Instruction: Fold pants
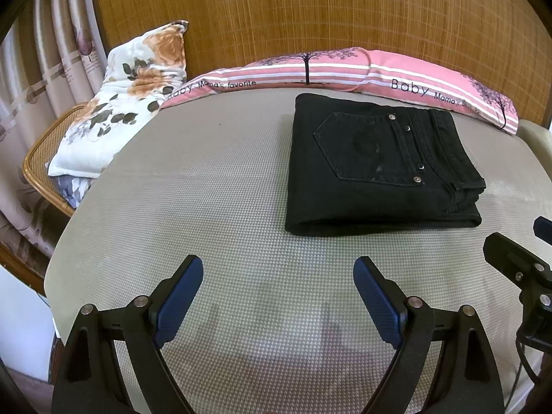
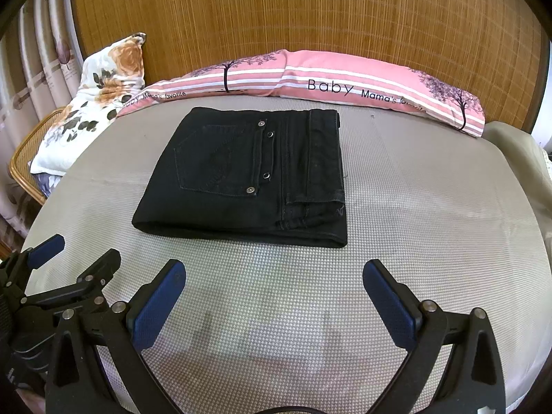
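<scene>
folded pants resting, both grippers empty and clear

the left gripper (image 1: 277, 269) hangs above the grey mattress (image 1: 207, 207) with its blue pads spread wide and nothing between them. the right gripper (image 2: 274, 272) stands the same way, jaws apart and empty, just beside the left one on the near side of the pants. neither touches the cloth.

the black pants (image 2: 248, 176) lie folded into a compact stack on the mattress, between the grippers and the pink pillow (image 2: 345, 79), apart from the pillow's near edge. a back pocket with metal rivets faces up. the waistband end points to the right, away from the floral pillow (image 2: 103, 86), and the smooth fold faces toward the floral pillow. the stack's long axis seems to run roughly parallel to the pink pillow, though the fisheye bend makes that hard to judge.

the task looks essentially done. the risk from here is disturbance: an open finger dragged across the near edge could catch the loose layers at the waistband corner, where the hems overlap unevenly, and peel the top layer back. pressing down off-centre could also skew the stack on the textured mattress.
</scene>
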`<state>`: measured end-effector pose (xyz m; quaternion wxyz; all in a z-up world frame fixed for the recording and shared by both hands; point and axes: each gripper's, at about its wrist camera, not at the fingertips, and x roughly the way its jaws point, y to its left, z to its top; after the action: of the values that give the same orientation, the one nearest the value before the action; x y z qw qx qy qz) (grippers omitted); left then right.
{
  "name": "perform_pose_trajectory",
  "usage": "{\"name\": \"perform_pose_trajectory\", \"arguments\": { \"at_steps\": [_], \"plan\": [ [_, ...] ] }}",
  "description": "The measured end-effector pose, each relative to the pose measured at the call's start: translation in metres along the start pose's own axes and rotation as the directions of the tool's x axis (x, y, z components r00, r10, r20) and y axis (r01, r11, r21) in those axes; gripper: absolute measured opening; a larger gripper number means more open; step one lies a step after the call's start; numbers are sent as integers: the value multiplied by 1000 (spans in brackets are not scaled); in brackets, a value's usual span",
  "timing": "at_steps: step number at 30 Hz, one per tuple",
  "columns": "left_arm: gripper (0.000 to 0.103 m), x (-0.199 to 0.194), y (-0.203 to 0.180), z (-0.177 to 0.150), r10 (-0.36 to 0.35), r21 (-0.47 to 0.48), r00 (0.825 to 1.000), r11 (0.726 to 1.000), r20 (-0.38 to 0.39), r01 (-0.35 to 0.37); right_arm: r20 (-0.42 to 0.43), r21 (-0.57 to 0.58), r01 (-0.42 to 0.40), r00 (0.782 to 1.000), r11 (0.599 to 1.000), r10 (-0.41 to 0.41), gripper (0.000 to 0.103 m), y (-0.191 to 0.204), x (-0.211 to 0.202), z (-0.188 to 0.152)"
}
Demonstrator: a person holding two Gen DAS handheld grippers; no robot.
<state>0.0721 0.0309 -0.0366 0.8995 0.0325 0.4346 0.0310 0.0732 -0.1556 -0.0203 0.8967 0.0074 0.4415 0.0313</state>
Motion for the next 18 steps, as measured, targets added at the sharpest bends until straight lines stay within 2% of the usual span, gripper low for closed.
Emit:
{"name": "perform_pose_trajectory", "arguments": {
  "at_steps": [18],
  "plan": [
    [89,8,0,1,-10,5,1000,1000,-6,10,-11,0,-1,1000,1000,1,101,-4,7,-1]
  ]
}}
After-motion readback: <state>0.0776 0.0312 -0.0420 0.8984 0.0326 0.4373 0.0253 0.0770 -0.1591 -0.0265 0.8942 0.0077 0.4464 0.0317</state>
